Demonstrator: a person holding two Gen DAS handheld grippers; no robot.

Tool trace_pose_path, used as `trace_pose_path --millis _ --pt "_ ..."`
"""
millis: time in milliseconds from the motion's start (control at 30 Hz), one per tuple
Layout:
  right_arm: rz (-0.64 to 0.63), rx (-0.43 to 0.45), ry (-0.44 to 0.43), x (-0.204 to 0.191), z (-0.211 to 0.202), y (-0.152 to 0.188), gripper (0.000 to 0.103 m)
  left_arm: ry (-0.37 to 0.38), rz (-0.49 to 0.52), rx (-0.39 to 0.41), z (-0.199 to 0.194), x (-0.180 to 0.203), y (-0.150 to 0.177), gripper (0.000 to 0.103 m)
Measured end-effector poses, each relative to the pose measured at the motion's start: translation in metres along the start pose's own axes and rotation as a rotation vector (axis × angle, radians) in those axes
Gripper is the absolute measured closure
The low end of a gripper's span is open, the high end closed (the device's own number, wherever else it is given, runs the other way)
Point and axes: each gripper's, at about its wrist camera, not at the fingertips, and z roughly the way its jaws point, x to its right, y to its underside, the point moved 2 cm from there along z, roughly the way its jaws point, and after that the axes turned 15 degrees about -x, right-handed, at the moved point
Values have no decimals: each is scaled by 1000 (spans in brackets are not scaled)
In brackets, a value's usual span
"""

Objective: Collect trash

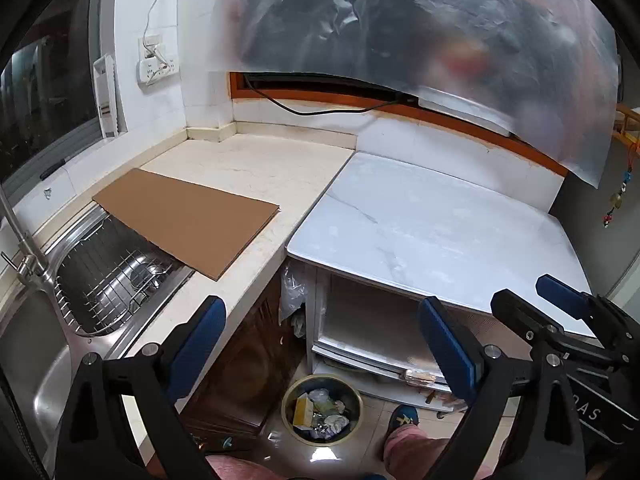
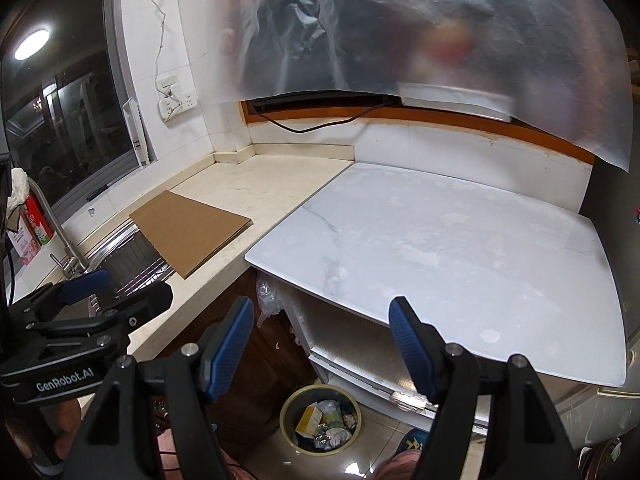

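A round bin (image 1: 322, 410) with a gold rim stands on the floor below the counter, holding several pieces of trash; it also shows in the right wrist view (image 2: 320, 420). My left gripper (image 1: 320, 344) is open and empty, held above the bin. My right gripper (image 2: 320, 340) is open and empty, also above the bin; it shows at the right of the left wrist view (image 1: 560, 304). The left gripper shows at the left of the right wrist view (image 2: 100, 288). The white marble table (image 2: 460, 248) and beige counter (image 1: 256, 168) carry no loose trash.
A flat cardboard sheet (image 1: 184, 216) lies on the counter, overhanging the steel sink (image 1: 104, 280) with its wire rack. A crumpled clear plastic bag (image 1: 292, 292) hangs under the counter edge. A translucent sheet (image 2: 440, 40) hangs over the back wall. A person's legs are by the bin.
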Motion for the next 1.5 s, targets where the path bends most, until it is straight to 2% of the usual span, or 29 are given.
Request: trace_pose_path --millis 1500 --pt "19 -5 16 6 2 0 32 -23 -1 -16 1 -7 5 7"
